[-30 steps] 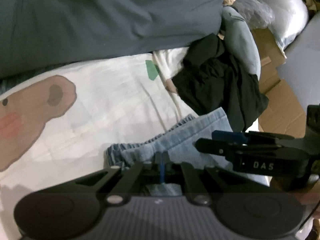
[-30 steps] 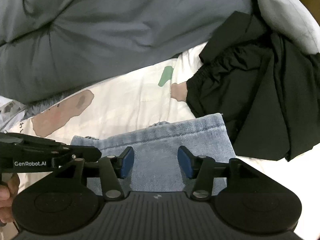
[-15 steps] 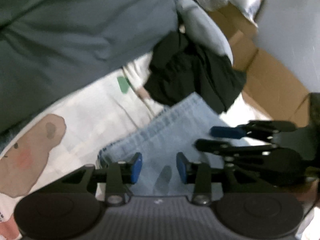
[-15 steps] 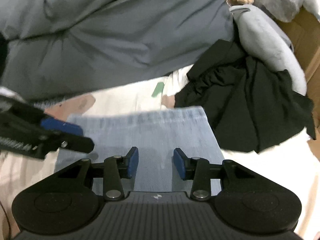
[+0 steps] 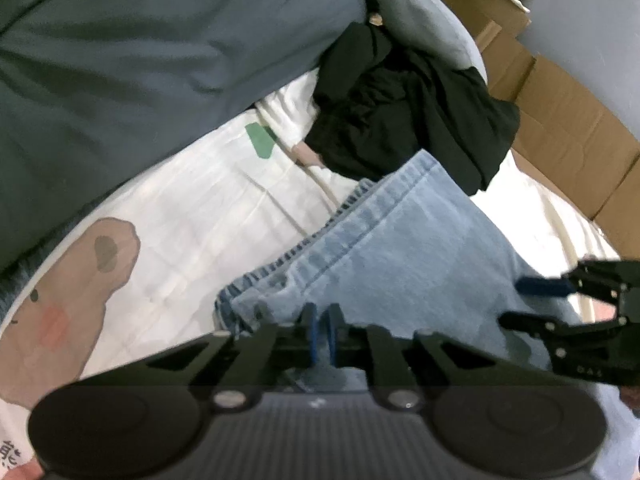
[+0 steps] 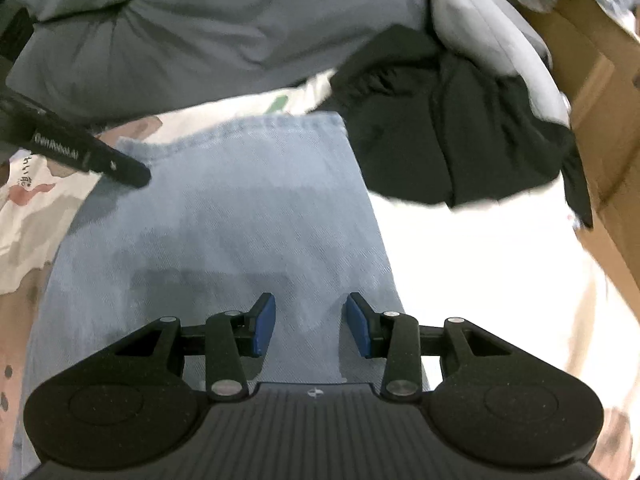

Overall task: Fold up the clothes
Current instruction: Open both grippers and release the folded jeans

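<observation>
Light-blue jeans [image 6: 224,216], white bear-print sheet [image 5: 192,216]

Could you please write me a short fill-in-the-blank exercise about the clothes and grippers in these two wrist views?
1. The light blue denim garment lies on a white printed ____.
2. Beyond the denim sits a crumpled ____ garment.
3. The left gripper is ____ at the denim's edge.
4. The right gripper has ____ between its pads.

Missing words: sheet; black; shut; nothing
</observation>
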`<state>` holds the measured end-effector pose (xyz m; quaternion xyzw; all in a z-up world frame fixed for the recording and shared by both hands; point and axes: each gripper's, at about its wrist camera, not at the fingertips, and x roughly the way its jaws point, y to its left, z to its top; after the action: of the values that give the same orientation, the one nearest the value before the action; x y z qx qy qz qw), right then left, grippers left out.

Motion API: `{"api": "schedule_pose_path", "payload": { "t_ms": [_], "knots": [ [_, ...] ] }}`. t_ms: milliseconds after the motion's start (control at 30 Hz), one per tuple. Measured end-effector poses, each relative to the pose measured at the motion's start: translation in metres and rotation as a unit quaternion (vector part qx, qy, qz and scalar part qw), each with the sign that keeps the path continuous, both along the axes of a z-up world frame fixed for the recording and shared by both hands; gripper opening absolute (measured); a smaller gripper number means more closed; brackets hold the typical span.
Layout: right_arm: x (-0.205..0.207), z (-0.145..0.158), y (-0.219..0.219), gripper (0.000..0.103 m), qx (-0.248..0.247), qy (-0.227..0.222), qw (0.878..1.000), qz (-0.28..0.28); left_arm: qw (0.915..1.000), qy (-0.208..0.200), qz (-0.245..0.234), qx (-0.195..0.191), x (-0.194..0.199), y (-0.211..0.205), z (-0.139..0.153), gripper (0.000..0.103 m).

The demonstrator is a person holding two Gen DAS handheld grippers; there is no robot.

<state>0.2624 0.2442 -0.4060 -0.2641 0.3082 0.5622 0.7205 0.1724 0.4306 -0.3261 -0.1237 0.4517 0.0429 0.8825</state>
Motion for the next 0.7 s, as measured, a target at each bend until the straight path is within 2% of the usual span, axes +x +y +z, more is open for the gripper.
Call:
{"api": "schedule_pose_path", "payload": {
  "t_ms": [67, 200, 267, 300, 333, 400, 500, 567, 700],
  "knots": [
    [0.001, -0.002, -0.014, 0.045, -0.010, 0.007, 1.000, 0.000, 1.0000, 0.001, 0.000, -0.008, 0.000, 0.003, 0.000, 0.005],
    [-0.003, -0.004, -0.042, 0.045, -0.032, -0.012, 0.999, 0.037, 1.0000, 0.006, -0.003, -0.004, -0.001, -0.001, 0.009, 0.007],
    [0.000, 0.000, -0.055, 0.045, -0.039, -0.006, 0.999, 0.036, 0.9997, 0.011, -0.021, 0.003, -0.002, -0.008, 0.017, 0.022],
    [0.000, 0.001, -0.060, 0.045, -0.046, -0.007, 0.998, 0.037, 0.9995, 0.007, -0.031, 0.006, -0.002, -0.012, 0.022, 0.033],
    [0.000, 0.004, -0.066, 0.045, -0.054, -0.012, 0.998, 0.040, 0.9992, 0.001, -0.038, 0.010, -0.002, -0.016, 0.027, 0.038],
    [0.001, 0.010, -0.074, 0.045, -0.072, -0.019, 0.996, 0.048, 0.9980, -0.010, -0.060, 0.016, 0.000, -0.026, 0.036, 0.040],
    [0.010, 0.027, -0.090, 0.044, -0.068, -0.001, 0.997, 0.042, 0.9950, -0.017, -0.098, 0.008, 0.010, -0.042, 0.042, 0.041],
    [0.009, 0.038, -0.103, 0.044, -0.060, -0.004, 0.997, 0.042, 0.9919, -0.014, -0.125, 0.010, 0.020, -0.055, 0.041, 0.041],
    [-0.004, 0.040, -0.128, 0.044, -0.072, -0.006, 0.996, 0.050, 0.9847, -0.006, -0.173, 0.018, 0.042, -0.079, 0.030, 0.039]
  ]
}}
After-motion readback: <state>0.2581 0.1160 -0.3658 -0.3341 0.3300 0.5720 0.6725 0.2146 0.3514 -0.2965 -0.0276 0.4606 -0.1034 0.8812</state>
